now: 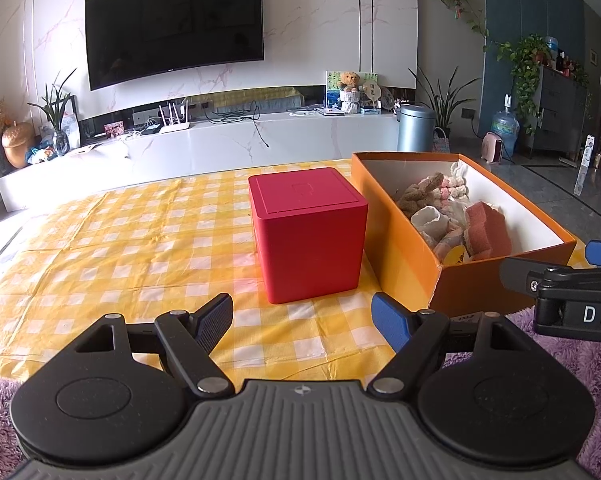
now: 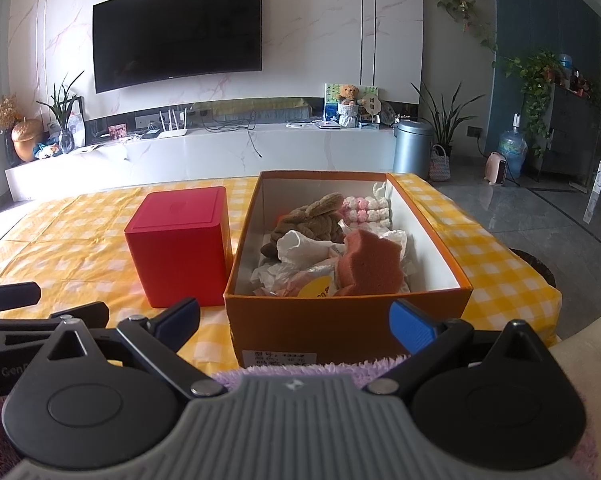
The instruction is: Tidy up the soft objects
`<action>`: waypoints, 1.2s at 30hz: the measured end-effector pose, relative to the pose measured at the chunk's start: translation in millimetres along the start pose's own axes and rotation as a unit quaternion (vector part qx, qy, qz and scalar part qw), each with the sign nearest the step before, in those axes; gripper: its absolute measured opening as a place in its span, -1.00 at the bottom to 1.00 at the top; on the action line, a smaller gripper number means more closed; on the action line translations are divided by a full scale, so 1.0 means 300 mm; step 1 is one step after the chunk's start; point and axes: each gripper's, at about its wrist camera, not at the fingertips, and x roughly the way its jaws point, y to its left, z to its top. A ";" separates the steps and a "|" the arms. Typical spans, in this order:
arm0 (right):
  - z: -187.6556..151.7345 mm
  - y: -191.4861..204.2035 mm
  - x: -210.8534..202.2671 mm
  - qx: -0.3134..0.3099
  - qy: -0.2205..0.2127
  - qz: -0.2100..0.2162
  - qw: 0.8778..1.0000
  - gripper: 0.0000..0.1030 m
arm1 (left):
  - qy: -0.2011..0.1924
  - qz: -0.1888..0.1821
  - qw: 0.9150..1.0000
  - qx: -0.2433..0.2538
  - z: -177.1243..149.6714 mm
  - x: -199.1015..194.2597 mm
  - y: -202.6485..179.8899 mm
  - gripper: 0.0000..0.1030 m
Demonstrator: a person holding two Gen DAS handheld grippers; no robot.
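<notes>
An orange cardboard box (image 2: pixel 340 322) (image 1: pixel 400 248) stands open on a yellow checked tablecloth (image 1: pixel 120 248) (image 2: pixel 500 272). Inside lie a brown plush toy (image 2: pixel 312 218) (image 1: pixel 418 196), a pink and white knitted piece (image 2: pixel 366 210), a pink sponge (image 2: pixel 370 262) (image 1: pixel 490 230) and crumpled white plastic (image 2: pixel 300 248). Left of the box sits a closed red cube container (image 1: pixel 308 236) (image 2: pixel 180 246). My left gripper (image 1: pixel 302 318) is open in front of the red cube, holding nothing. My right gripper (image 2: pixel 296 320) is open before the box's near wall, holding nothing.
A purple fluffy fabric (image 1: pixel 572 360) (image 2: pixel 308 368) lies at the table's near edge under both grippers. Beyond the table are a white TV bench (image 1: pixel 220 148), a wall TV (image 1: pixel 172 24), a grey bin (image 1: pixel 414 128) and plants. Grey floor lies to the right.
</notes>
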 end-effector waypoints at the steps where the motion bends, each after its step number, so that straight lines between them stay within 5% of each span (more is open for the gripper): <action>1: 0.000 0.000 0.000 0.000 0.000 0.000 1.000 0.93 | 0.000 0.000 1.000 0.000 0.000 0.000 0.000 0.79; 36: 0.000 0.004 0.000 -0.003 0.001 -0.001 1.000 0.93 | 0.003 0.003 1.000 -0.004 -0.001 -0.001 0.004 0.80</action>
